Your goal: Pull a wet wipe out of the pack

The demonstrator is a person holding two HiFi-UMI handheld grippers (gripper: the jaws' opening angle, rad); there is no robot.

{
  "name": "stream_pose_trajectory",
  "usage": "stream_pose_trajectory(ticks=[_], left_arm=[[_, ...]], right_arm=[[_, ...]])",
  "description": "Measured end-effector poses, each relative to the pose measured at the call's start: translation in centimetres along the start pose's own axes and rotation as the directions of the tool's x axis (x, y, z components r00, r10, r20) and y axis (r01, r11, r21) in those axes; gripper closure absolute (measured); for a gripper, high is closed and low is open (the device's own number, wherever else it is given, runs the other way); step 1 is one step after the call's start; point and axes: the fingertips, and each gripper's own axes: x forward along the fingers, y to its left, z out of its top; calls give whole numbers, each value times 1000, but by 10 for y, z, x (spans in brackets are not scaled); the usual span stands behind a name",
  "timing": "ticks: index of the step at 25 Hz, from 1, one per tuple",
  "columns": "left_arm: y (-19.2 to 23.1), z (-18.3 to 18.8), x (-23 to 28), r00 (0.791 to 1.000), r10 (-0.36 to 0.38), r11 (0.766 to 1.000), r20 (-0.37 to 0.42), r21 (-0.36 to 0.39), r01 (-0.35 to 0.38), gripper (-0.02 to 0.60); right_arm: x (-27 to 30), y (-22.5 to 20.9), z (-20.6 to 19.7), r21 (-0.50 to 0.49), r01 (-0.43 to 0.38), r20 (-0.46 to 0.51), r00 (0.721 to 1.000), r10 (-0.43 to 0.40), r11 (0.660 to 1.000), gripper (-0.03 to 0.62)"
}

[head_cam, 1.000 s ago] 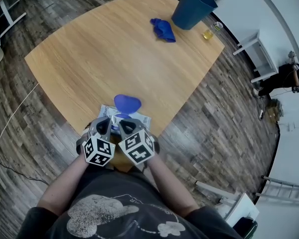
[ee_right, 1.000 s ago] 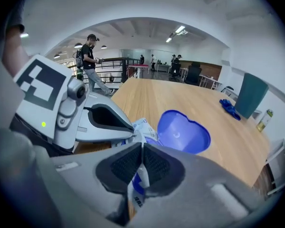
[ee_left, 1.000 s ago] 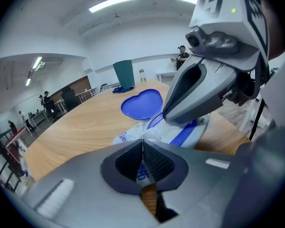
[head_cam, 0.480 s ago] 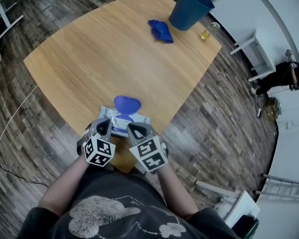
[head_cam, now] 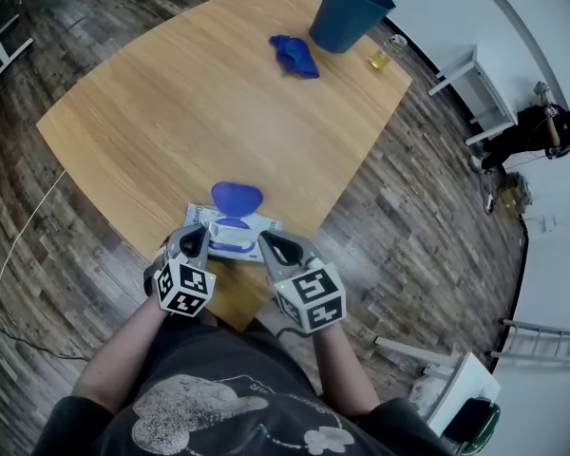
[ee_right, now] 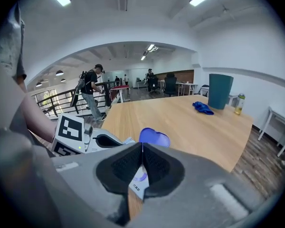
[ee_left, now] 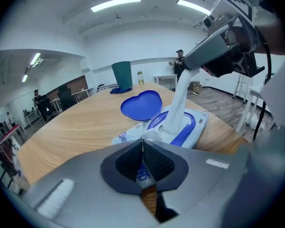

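The wet wipe pack (head_cam: 236,236) lies at the near edge of the wooden table (head_cam: 199,112), its blue heart-shaped lid (head_cam: 237,198) flipped open. My left gripper (head_cam: 194,239) is shut on the pack's near corner (ee_left: 133,136) and rests low on it. My right gripper (head_cam: 267,242) is shut on a white wet wipe (ee_left: 178,106). In the left gripper view the wipe stretches from the pack's opening (ee_left: 180,127) up to the right gripper (ee_left: 186,68), which is raised above the pack. The right gripper view shows the lid (ee_right: 153,137) and the left gripper (ee_right: 104,139) below.
At the far side of the table stand a dark blue bin (head_cam: 351,8), a crumpled blue cloth (head_cam: 294,55) and a small bottle of yellow liquid (head_cam: 380,57). The table's edge runs just under both grippers. A person (head_cam: 541,126) stands far off at the right.
My right gripper has risen and drawn off to the right, away from the pack, rolling as it went. The left gripper has stayed on the pack.
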Motion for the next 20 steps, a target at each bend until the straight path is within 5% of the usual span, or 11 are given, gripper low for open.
stream_pose_trajectory(ticks=[11,14,20], left_arm=[[11,16,-16,994,-27,998,110,-51,33,508],[19,33,-39,979,-26,994,202,-98,47,434],[45,62,-85,936,38,977,349,-208,38,494]], right_arm=[[-29,0,33,47,68,121,990,-73,997,595],[-34,3,36,64,87,142,985,-96,994,595],[-38,13,41,48,160,181,969,-166,986,595]])
